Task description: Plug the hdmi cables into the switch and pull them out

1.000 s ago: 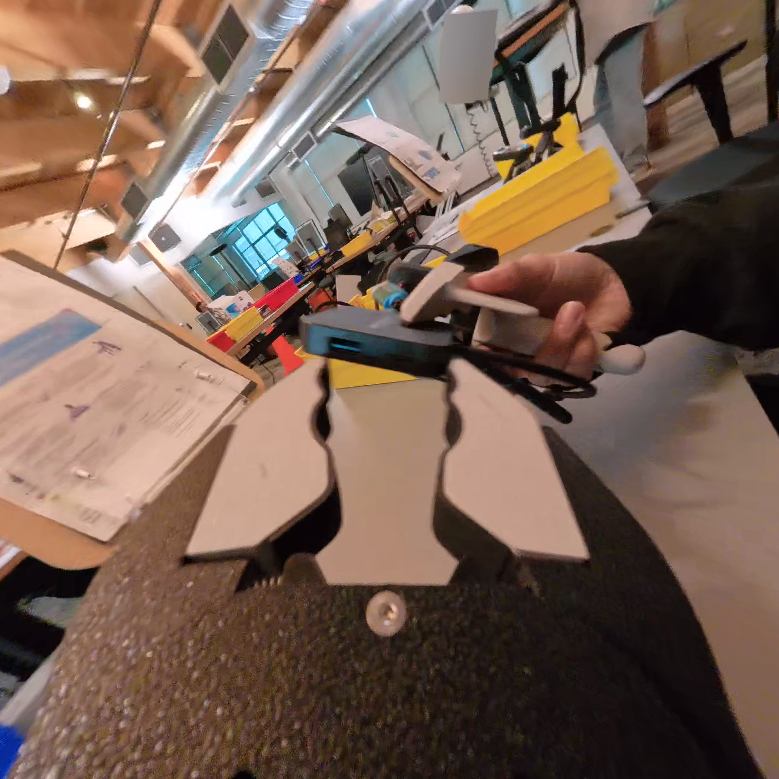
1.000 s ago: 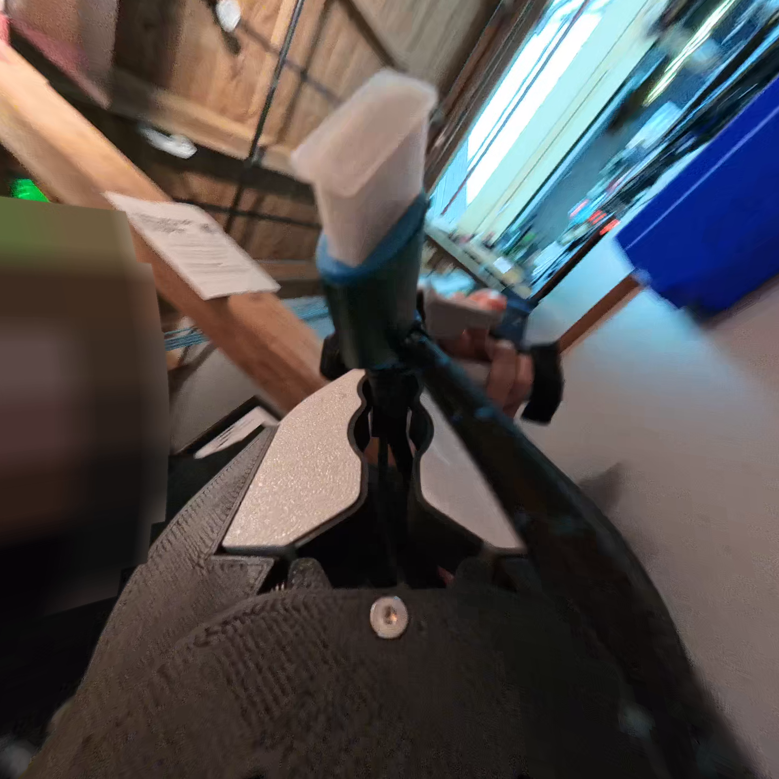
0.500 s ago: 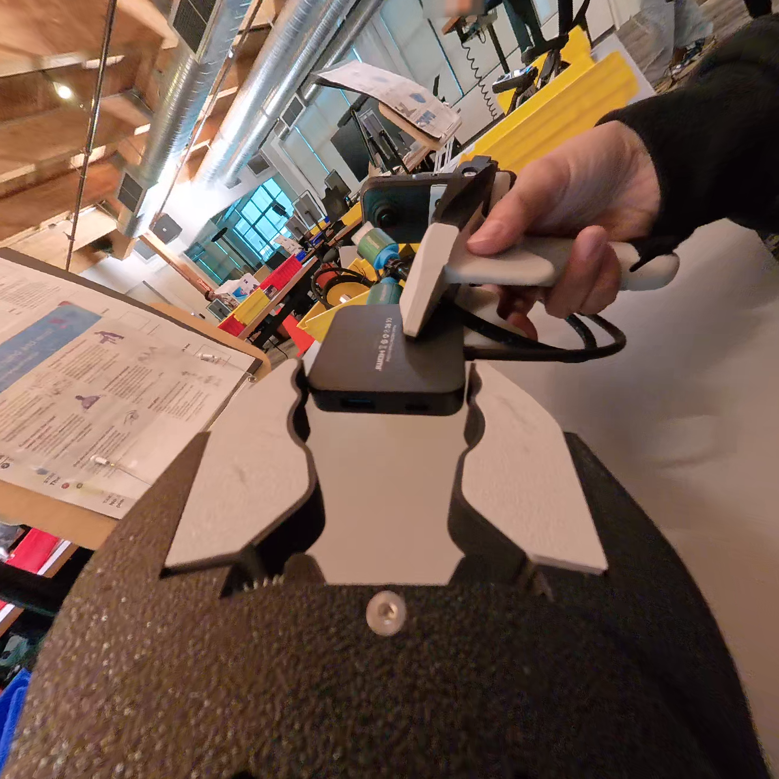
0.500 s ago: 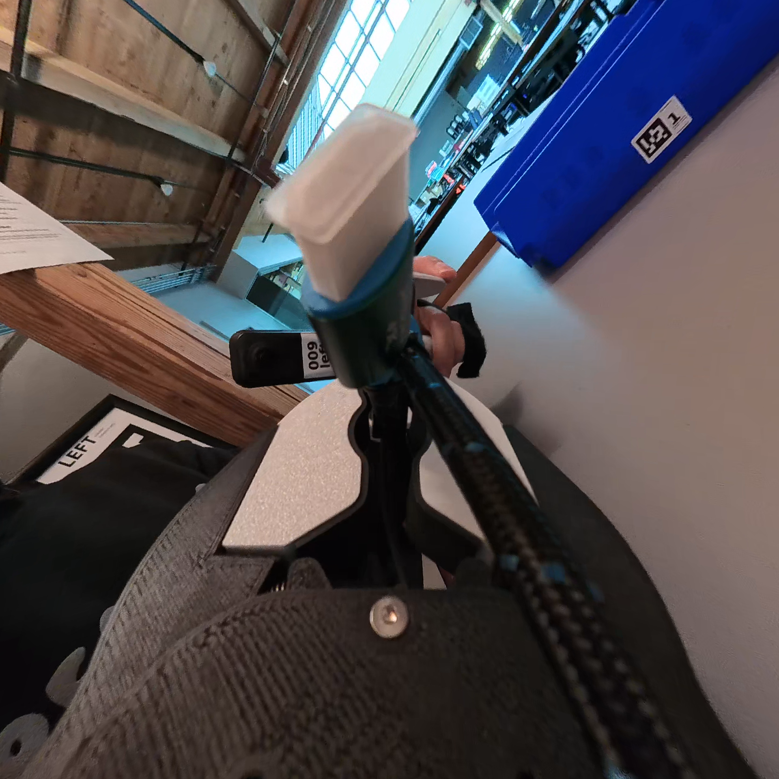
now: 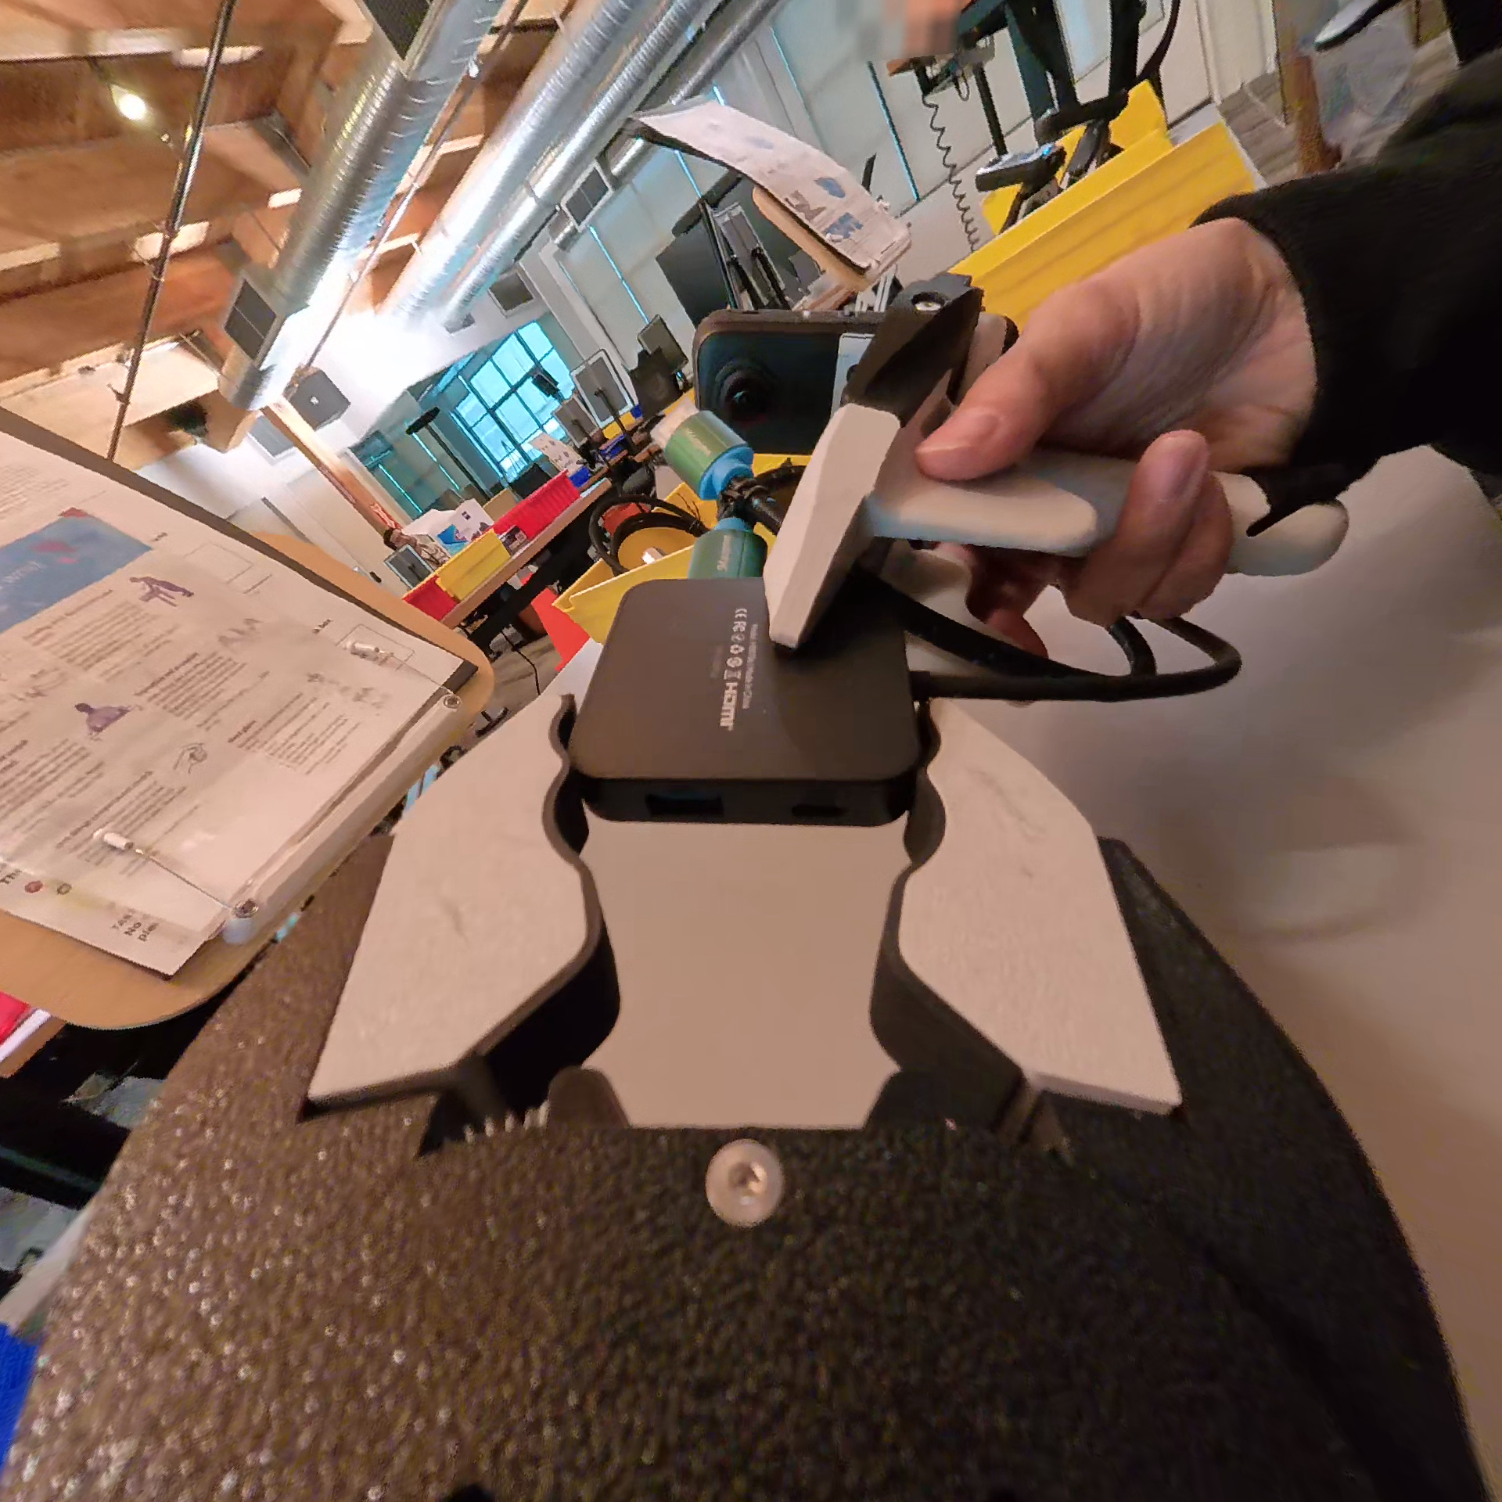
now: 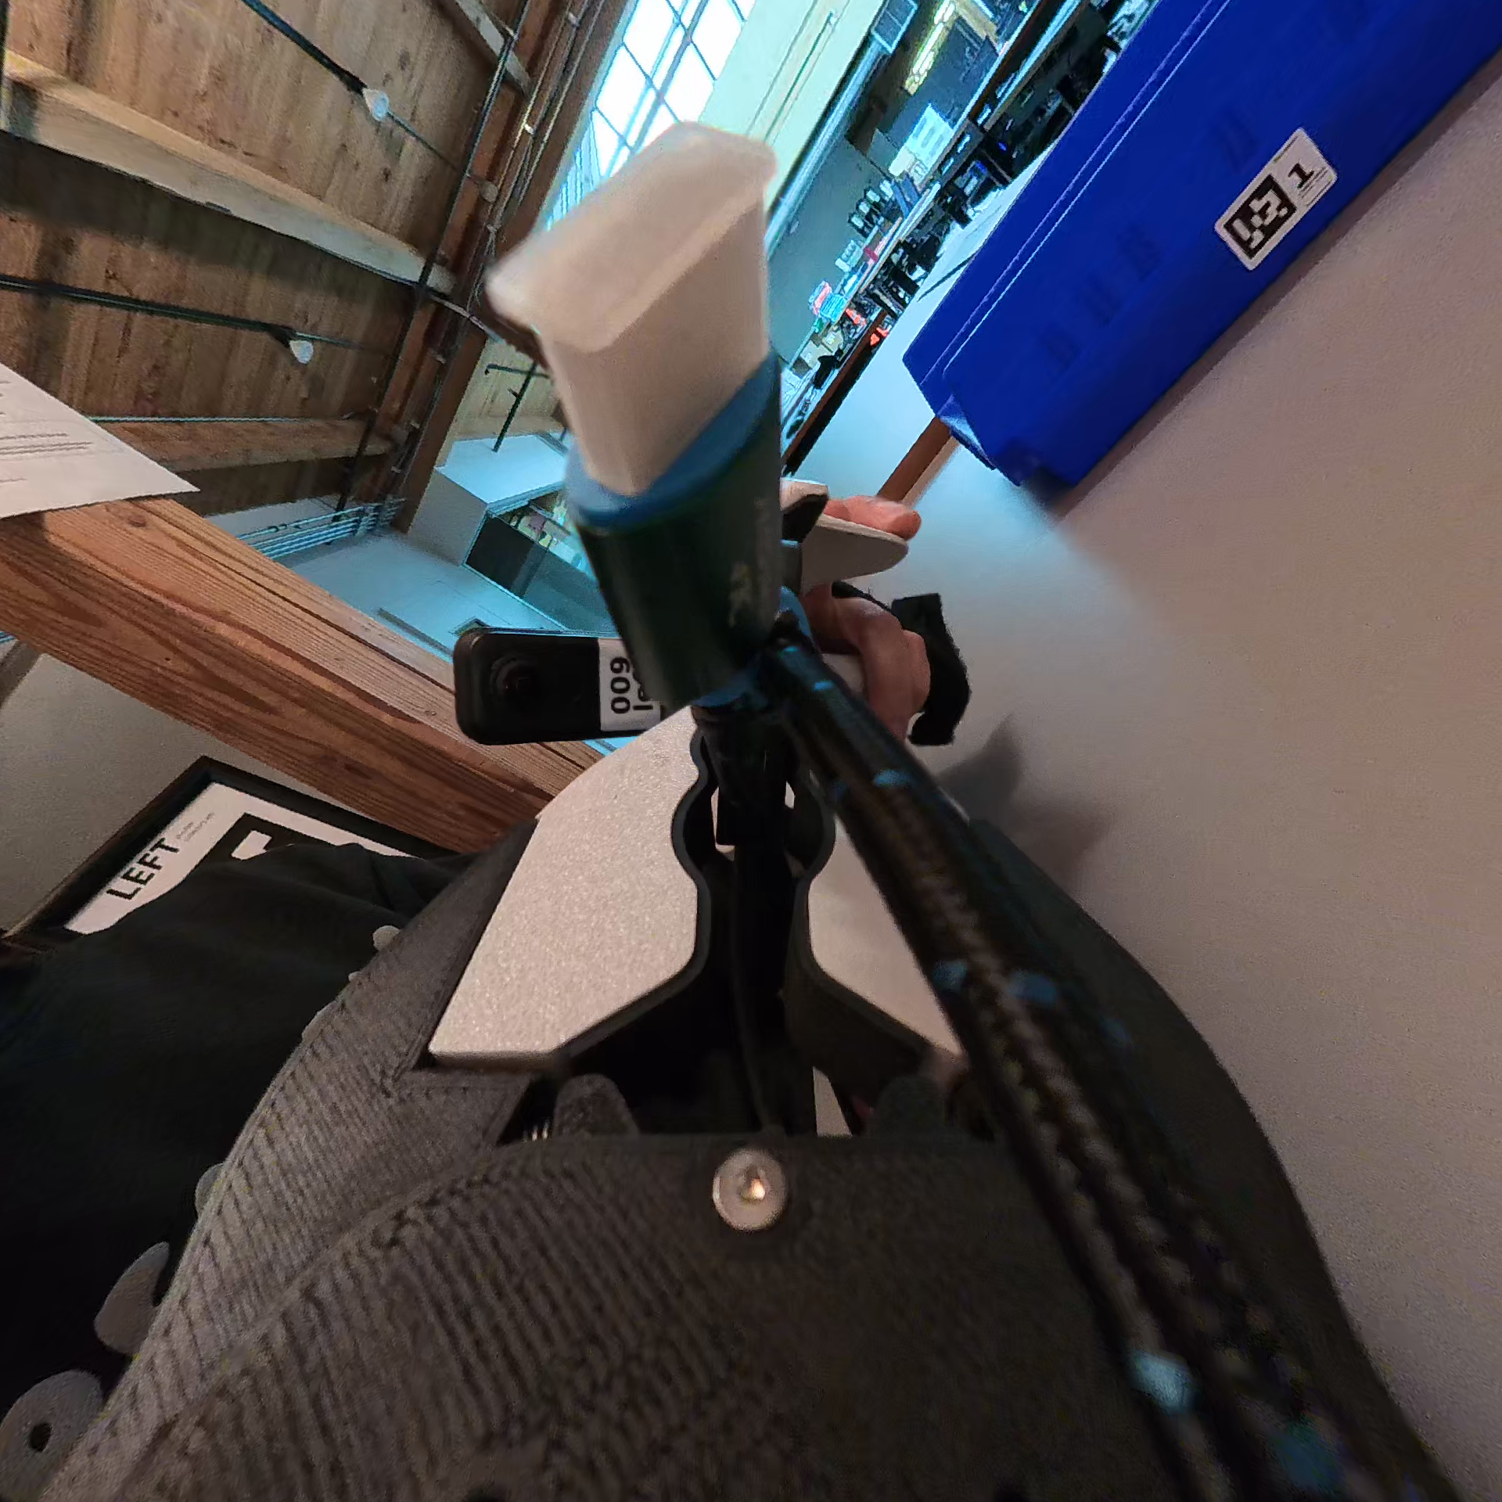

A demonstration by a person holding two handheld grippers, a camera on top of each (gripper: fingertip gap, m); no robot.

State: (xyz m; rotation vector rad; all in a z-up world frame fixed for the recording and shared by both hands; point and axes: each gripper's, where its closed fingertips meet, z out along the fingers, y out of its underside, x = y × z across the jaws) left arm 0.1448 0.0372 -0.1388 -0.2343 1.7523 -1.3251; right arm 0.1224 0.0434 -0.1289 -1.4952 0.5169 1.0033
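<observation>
My left gripper [image 5: 744,760] is shut on a black HDMI switch [image 5: 748,699], gripping its two sides and holding it above the white table [image 5: 1268,813]. Two ports show on the switch's near edge. The right gripper's finger [image 5: 821,528], held by a hand [image 5: 1138,423], rests over the switch's far right corner. Green plug bodies with blue rings [image 5: 723,553] sit at the switch's far edge; I cannot tell if one is in a port. My right gripper [image 6: 752,780] is shut on the braided HDMI cable [image 6: 975,975] just behind a dark plug [image 6: 691,585] with a white cap [image 6: 650,325].
A clipboard with a printed sheet [image 5: 203,731] stands close on the left. Yellow bins [image 5: 1097,211] lie beyond the hand. A black cable [image 5: 1138,675] loops off the switch. In the right wrist view a blue bin [image 6: 1178,268] sits on the table and a wooden beam [image 6: 244,650] runs at left.
The switch has tilted so that its top face shows, and sits deeper between my left fingers. The right gripper has come closer over the switch. The right wrist view has swung and steadied.
</observation>
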